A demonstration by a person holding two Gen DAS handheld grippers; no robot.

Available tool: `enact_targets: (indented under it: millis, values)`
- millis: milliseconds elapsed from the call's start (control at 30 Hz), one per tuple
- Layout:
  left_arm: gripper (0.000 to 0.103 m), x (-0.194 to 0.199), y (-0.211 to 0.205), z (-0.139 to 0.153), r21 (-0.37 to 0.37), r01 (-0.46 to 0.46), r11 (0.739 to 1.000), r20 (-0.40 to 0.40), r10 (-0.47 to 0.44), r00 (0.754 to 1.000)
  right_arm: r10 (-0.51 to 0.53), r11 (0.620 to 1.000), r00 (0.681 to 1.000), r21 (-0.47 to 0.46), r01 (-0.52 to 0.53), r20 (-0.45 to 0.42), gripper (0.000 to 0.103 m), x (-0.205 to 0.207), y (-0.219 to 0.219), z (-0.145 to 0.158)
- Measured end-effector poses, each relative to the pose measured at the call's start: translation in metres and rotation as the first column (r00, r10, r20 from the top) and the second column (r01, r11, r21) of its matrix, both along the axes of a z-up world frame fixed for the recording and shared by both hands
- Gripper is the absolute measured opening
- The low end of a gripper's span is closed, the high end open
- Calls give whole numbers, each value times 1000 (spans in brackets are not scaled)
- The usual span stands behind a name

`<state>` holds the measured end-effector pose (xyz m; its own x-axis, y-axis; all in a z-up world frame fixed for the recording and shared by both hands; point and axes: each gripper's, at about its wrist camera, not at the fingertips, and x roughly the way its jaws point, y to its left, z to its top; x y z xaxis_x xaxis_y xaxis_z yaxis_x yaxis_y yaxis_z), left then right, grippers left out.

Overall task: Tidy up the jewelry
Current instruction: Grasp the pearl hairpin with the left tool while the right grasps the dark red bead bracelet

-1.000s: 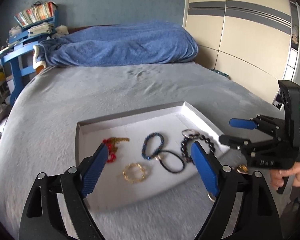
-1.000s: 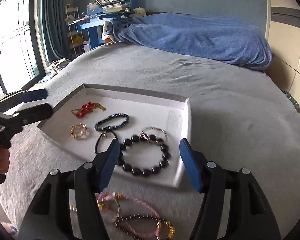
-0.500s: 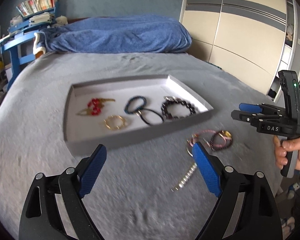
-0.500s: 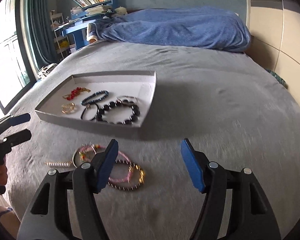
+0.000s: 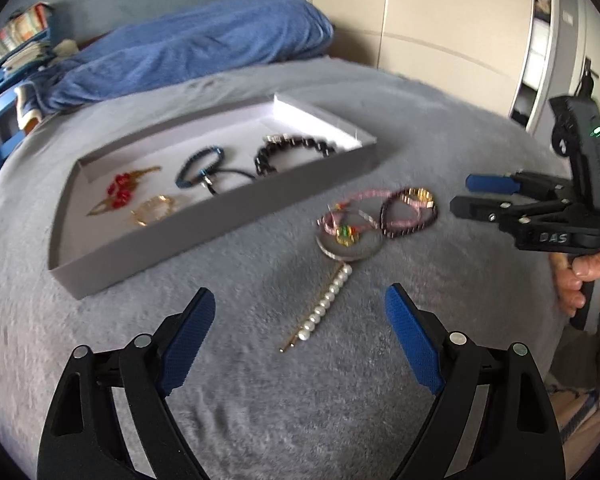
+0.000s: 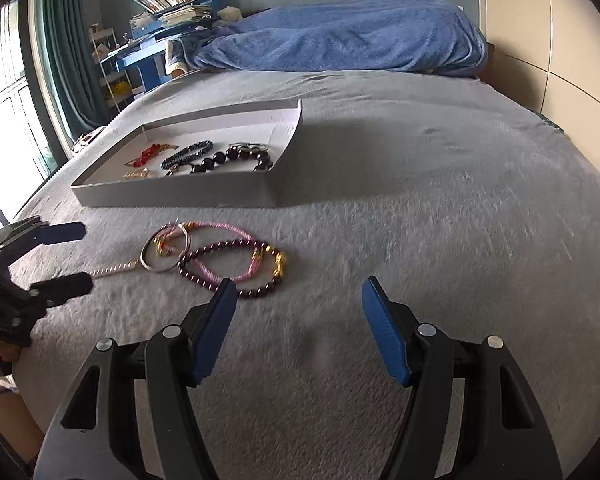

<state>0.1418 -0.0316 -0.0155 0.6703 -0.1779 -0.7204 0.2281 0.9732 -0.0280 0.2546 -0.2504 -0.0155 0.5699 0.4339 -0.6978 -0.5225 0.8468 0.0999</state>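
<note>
We have the pearl hair clip [image 5: 325, 307] lying on the grey bedspread [image 5: 440, 120] just ahead of the left gripper [image 5: 300, 334], its long axis running away toward the tangled bracelets [image 6: 224, 256] — the left is the nearer. The right gripper [image 6: 298, 320] hovers just beside the bracelets. Both stand wide, holding nothing. The gift-box tray [image 5: 220, 216] sits beyond; motion blur hides the clip's clasp end, probably nearest us.

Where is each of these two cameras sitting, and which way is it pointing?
Left wrist: on the left gripper, looking down across the bed at the pearl hair clip; the right gripper and its hand show.
Right wrist: on the right gripper, facing the dark bead bracelet; the left gripper shows.
Shared: the grey tray, the loose jewelry and the blue blanket.
</note>
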Motion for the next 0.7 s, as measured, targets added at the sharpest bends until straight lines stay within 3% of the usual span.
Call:
enact_targets:
  millis: [133,167,333,433,567,700]
  values:
    - [58,10,-5,-12,39,2,999,-74,1,997,13,1000,1000,-18,-13,6,65,0,7,-2]
    - [55,10,-6,-13,42,6,999,-79,-3,997,16,1000,1000,-24,-16,7,65,0,10,-2]
    - [12,5,-13,-11,66,30,997,-50,-27,998,15,1000,1000,-26,-15,10,65,5,19,1]
    - [8,4,-9,-8,55,11,998,-35,-9,999,-20,999,1000,-26,20,5,64,13,20,1]
    - [8,6,6,-7,18,-71,997,-32,72,997,-50,998,999,-41,50,-4,46,21,21,0]
    - [8,9,16,-8,-9,-115,993,-52,115,992,-49,996,998,-81,47,-34,39,26,26,-11]
